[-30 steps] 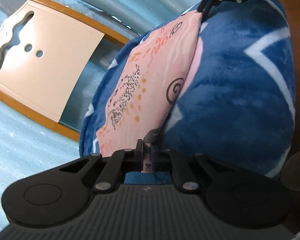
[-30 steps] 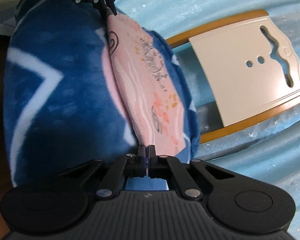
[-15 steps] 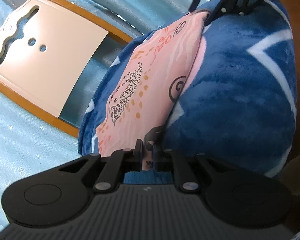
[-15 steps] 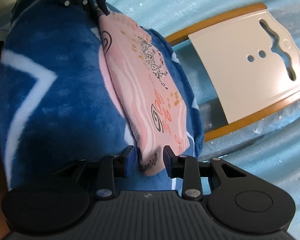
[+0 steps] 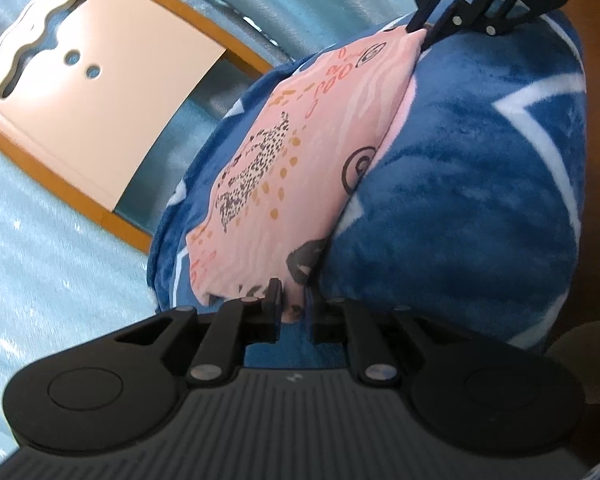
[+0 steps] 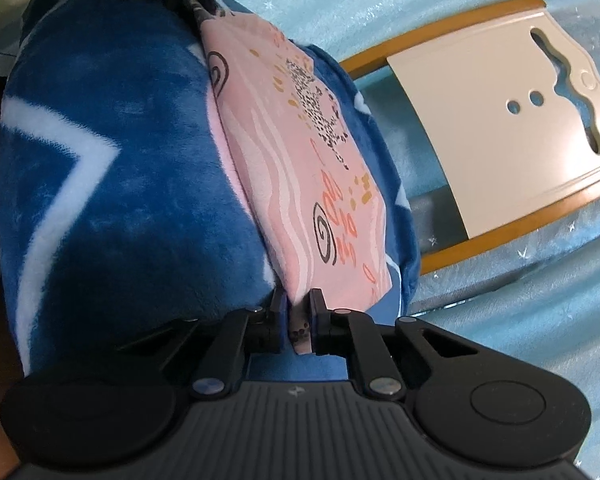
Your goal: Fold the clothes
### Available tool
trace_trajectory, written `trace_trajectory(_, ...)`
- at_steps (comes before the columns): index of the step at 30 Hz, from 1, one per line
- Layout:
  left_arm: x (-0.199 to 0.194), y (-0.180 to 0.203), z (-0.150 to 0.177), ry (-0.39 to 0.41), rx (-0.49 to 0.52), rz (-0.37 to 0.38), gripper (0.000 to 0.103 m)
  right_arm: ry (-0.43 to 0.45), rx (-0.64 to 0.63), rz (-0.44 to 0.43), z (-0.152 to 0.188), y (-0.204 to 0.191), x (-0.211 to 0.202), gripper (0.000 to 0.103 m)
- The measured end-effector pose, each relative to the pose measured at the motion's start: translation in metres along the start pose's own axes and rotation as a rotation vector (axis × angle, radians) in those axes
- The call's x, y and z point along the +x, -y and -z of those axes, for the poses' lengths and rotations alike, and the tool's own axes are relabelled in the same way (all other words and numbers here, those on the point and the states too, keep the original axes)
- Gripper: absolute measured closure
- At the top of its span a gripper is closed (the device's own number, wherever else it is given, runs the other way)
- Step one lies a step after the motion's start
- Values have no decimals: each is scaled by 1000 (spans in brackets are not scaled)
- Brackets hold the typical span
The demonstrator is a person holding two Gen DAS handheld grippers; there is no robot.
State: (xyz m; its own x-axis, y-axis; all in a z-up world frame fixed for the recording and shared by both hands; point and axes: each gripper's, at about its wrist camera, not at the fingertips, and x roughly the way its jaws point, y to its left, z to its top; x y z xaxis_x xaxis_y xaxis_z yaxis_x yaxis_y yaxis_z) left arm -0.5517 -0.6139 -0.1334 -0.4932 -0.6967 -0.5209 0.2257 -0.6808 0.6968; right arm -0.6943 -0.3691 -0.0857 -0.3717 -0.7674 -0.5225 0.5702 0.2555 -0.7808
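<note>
Lying on a blue blanket [image 5: 480,184], the pink cloth [image 5: 300,184] is a long folded strip, and its long axis runs from one gripper to the other. The left gripper [image 5: 294,312] has its fingers a little apart around the near end of the cloth. The right gripper [image 6: 299,312] also stands slightly apart around the opposite end. A cream board [image 6: 500,120] lies beside the blanket.
</note>
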Motion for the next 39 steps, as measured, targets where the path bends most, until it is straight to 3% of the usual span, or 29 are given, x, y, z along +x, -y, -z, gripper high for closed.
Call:
trace_trajectory(10, -21, -8, 2, -78, -114, 26, 93, -54, 173, -4, 6, 0, -17, 92)
trace_trajectory(16, -32, -19, -2, -125, -255, 71, 90, -75, 287, -12, 6, 6, -32, 81)
trace_trajectory(21, -33, -27, -6, -126, -396, 104, 85, -100, 531, -62, 9, 25, -43, 68)
trace_trajectory(25, -30, -26, -6, -123, -471, 114, 84, -132, 750, -135, 18, 37, -43, 67)
trace_trajectory(30, -26, -25, -6, -124, -484, 115, 84, -157, 868, -155, 24, 42, -41, 66)
trace_trajectory(39, -25, -24, -8, -144, -478, 103, 83, -147, 919, -162, 29, 44, -38, 62)
